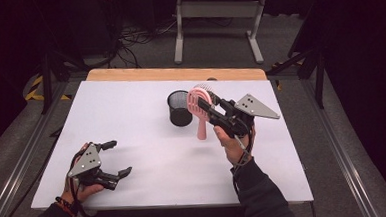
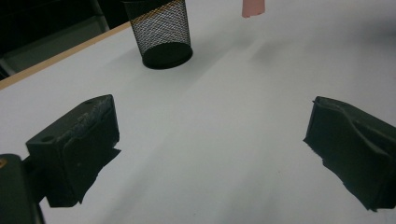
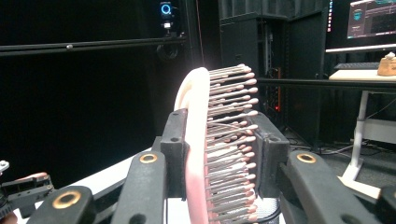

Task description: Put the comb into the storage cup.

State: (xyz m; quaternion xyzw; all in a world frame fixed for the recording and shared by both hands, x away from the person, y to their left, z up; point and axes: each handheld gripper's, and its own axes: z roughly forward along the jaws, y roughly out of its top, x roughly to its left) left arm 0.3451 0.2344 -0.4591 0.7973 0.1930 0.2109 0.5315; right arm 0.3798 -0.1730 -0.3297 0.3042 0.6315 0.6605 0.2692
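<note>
At centre frame the right claw [image 1: 207, 107] is clamped on the pink hairbrush [image 1: 199, 109], held above the desk [image 1: 131, 121] just right of the black mesh cup [image 1: 180, 108]. It looks like the carrying step; next the handle must be swung over the cup's mouth and lowered in. The left claw [image 1: 117, 157], jaws apart and empty, rests at lower left.

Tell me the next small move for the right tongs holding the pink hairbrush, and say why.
Probably carry the pink hairbrush leftward over the black mesh cup and lower it handle first. The right tongs are clamped on the brush head, its handle hangs down beside the cup, not yet inside. The left tongs rest open, away from both.
</note>
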